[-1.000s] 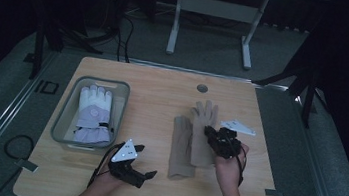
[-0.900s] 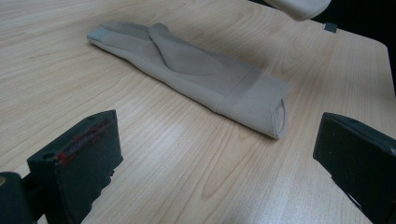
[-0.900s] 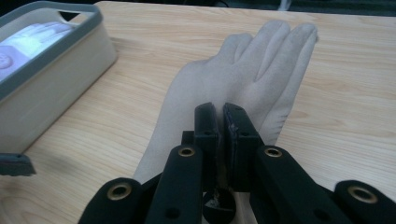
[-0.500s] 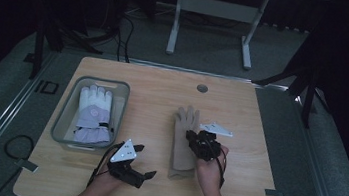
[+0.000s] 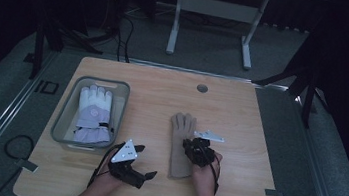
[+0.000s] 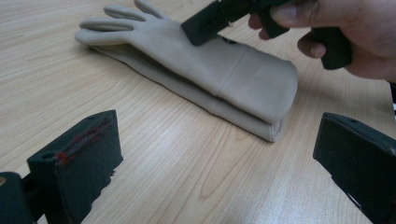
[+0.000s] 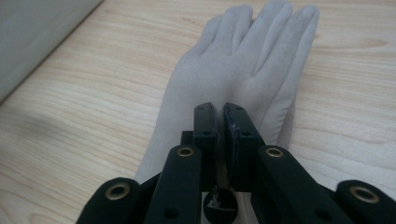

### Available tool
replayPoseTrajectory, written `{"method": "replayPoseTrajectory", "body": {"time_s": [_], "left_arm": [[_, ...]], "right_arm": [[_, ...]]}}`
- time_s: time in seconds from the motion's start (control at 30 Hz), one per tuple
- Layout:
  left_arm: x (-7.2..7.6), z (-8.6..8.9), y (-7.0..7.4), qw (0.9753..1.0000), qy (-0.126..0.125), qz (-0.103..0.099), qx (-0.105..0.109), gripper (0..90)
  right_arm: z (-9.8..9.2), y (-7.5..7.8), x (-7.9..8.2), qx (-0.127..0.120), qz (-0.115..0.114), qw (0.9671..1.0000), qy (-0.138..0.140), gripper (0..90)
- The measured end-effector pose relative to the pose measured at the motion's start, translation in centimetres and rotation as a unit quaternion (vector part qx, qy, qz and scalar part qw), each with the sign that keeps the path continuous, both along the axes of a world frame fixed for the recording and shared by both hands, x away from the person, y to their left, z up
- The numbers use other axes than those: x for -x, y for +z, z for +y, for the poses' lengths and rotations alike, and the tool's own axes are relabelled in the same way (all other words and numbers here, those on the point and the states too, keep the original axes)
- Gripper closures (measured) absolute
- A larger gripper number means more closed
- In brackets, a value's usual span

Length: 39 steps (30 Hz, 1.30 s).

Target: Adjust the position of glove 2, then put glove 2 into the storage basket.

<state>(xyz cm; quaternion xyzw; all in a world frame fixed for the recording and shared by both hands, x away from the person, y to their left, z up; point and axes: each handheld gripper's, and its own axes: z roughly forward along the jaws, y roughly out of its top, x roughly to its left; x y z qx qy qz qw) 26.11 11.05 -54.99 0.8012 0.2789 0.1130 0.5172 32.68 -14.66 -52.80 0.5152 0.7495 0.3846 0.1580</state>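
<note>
Beige glove (image 5: 181,144) flat on table (image 5: 245,117), right of centre, fingers pointing away from person. Right gripper (image 5: 195,148) over glove's palm, jaws pressed together with no gap, tips touching fabric; pinch of cloth cannot be made out. Left gripper (image 5: 147,162) near front edge, jaws spread wide, holding nothing, aimed at glove's cuff. White-and-lilac glove (image 5: 93,113) inside grey tray (image 5: 67,110), far left.

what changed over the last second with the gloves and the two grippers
The right gripper moved left across the table, and the beige gloves slid left with it under its jaws, which are together on the top glove. The left gripper stayed open near the table's front edge, and the white gloves stayed in the bin.
</note>
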Motion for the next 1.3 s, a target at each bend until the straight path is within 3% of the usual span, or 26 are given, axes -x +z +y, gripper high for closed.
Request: {"method": "replayPoseTrajectory", "body": {"time_s": [0.23,0.33,0.43,0.57,0.67,0.77,0.8,0.9,1.0,1.03,1.1,1.17,1.23,1.3], "left_arm": [[0.0,0.0,0.0,1.0000,0.000,0.004,0.009,1.0],[0.0,0.0,0.0,0.9999,0.004,0.004,0.012,1.0],[0.1,-0.2,0.0,0.9998,0.007,0.002,0.016,1.0],[0.4,-0.9,0.1,0.9998,0.012,-0.008,0.014,1.0],[0.5,-1.5,0.2,0.9997,0.019,-0.005,0.014,1.0],[0.5,-2.0,0.2,0.9998,0.016,-0.006,0.004,1.0],[0.4,-2.2,0.2,0.9998,0.016,-0.009,-0.002,1.1],[0.4,-2.8,0.1,0.9998,0.013,-0.012,-0.013,2.7],[0.3,-3.2,0.2,0.9999,0.006,-0.013,-0.007,2.7],[0.3,-3.3,0.2,0.9999,0.002,-0.010,-0.007,2.8],[0.2,-3.5,0.3,1.0000,-0.007,0.003,0.003,4.0],[0.0,-3.8,0.3,0.9996,-0.018,0.017,0.009,4.3],[0.0,-4.1,0.5,0.9995,-0.021,0.024,-0.001,4.9],[0.1,-4.5,0.7,0.9993,-0.029,0.011,-0.018,6.0]], "right_arm": [[0.4,-0.9,-0.2,0.007,0.010,0.9999,0.003,82.4],[0.3,-1.0,-0.3,0.004,0.014,0.9999,0.009,77.5],[0.0,-0.5,-0.3,-0.003,0.004,0.9999,0.015,63.6],[-1.0,0.4,-0.8,-0.017,-0.008,0.9990,0.040,38.1],[-2.0,1.0,-1.1,-0.031,-0.009,0.9969,0.071,23.9],[-3.1,1.3,-1.3,-0.051,-0.011,0.9945,0.091,16.9],[-3.3,1.3,-1.4,-0.043,-0.010,0.9940,0.100,15.3],[-4.0,1.4,-1.7,-0.056,-0.010,0.9883,0.142,19.6],[-4.4,1.5,-1.8,-0.037,-0.039,0.9820,0.181,16.6],[-4.5,1.5,-1.8,-0.031,-0.048,0.9813,0.184,16.2],[-4.8,1.6,-1.9,-0.037,-0.042,0.9786,0.198,14.3],[-4.9,1.8,-2.0,-0.035,-0.031,0.9803,0.192,13.8],[-4.9,1.9,-1.9,-0.029,-0.039,0.9800,0.193,12.4],[-5.0,1.9,-1.9,-0.036,-0.035,0.9756,0.214,10.6]]}}
